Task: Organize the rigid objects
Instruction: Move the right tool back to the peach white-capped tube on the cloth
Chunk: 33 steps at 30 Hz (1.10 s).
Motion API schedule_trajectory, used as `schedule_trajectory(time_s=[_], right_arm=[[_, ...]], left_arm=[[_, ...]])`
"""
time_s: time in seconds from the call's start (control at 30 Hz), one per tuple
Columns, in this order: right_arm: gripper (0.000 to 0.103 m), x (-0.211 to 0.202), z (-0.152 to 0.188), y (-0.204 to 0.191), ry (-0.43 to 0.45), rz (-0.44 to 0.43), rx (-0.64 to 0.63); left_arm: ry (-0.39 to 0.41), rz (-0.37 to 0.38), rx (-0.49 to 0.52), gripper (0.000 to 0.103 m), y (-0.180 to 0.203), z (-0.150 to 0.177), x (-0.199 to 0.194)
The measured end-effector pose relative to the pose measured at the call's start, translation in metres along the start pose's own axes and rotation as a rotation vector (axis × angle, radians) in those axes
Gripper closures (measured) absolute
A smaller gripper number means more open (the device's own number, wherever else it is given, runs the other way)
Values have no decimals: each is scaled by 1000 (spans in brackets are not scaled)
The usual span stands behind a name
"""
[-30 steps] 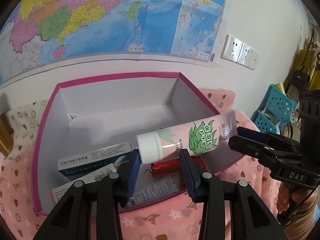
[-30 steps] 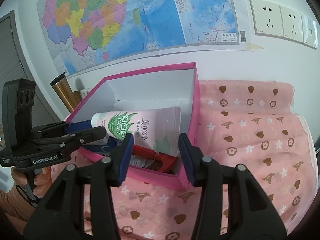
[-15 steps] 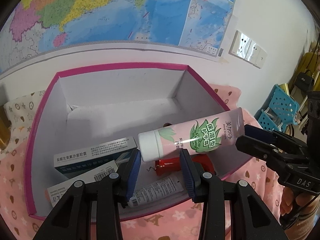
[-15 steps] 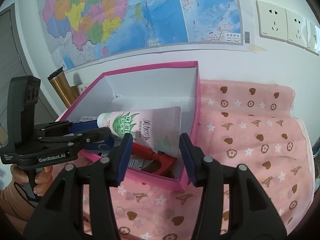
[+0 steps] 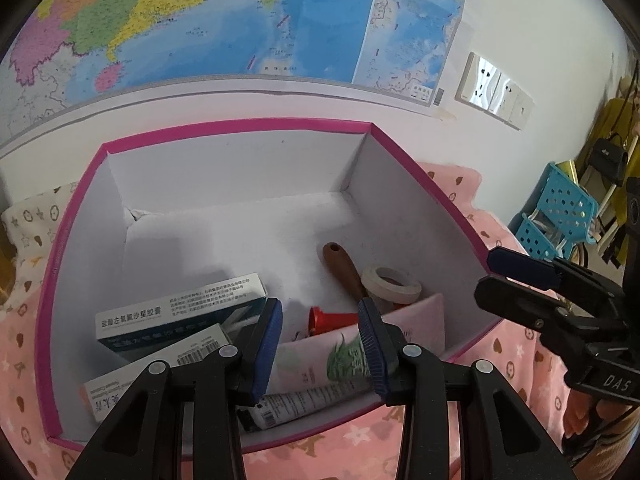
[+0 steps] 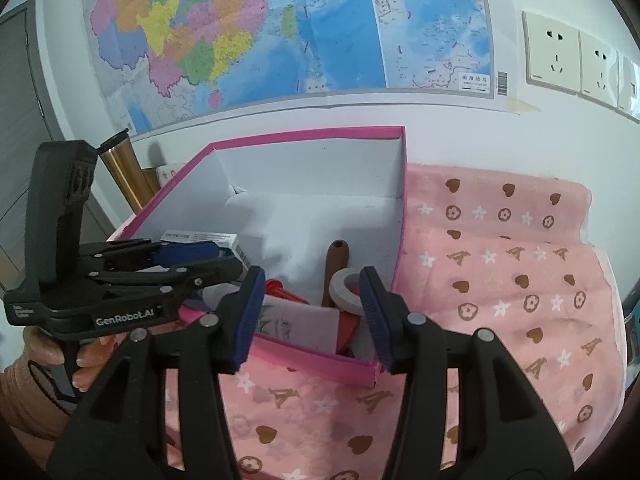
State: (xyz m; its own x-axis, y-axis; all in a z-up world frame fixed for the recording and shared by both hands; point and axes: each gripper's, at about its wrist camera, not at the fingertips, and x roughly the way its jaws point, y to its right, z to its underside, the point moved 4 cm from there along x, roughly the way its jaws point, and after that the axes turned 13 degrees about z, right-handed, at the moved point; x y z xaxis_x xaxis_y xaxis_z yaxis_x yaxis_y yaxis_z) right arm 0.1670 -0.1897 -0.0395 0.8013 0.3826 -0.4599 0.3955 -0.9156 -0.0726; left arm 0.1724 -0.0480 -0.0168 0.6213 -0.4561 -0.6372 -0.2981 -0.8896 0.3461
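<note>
One pink-rimmed box holds, left to right, two medicine cartons, two tubes, a red tool, a brown handle, one tape roll; left gripper spread; right gripper spread.

Black hand-held gripper, blue ribbed pads, silver screws.

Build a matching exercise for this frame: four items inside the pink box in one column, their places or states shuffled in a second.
1. pink tube
2. tape roll
3. brown handle
4. teal-and-white carton

A. left part of the box
B. lying between the left gripper's open fingers, released
C. beside the right wall
D. running back from the tape roll

Pairs: 1-B, 2-C, 3-D, 4-A
</note>
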Motion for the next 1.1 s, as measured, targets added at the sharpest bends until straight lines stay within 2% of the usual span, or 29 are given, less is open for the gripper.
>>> schedule_trajectory(time_s=[0.13,0.2,0.47,0.6,0.8,0.93,1.1], right_arm=[[51,-7,6,3,3,-5,12],[51,-13,10,4,11,-21,17],[50,-48,31,7,19,-140,38],[48,-53,60,11,-38,-164,53],[48,-43,118,18,-177,-153,96],[48,-41,144,21,-239,-150,112],[48,-41,159,20,-268,-143,121]], left_arm=[[26,6,32,61,6,6,-11],[51,-2,58,53,11,11,-22],[81,57,96,43,32,40,-67],[-1,90,81,43,37,72,-64],[-144,124,29,43,38,127,-52],[-170,128,14,43,43,145,-61],[-205,129,8,43,47,160,-68]])
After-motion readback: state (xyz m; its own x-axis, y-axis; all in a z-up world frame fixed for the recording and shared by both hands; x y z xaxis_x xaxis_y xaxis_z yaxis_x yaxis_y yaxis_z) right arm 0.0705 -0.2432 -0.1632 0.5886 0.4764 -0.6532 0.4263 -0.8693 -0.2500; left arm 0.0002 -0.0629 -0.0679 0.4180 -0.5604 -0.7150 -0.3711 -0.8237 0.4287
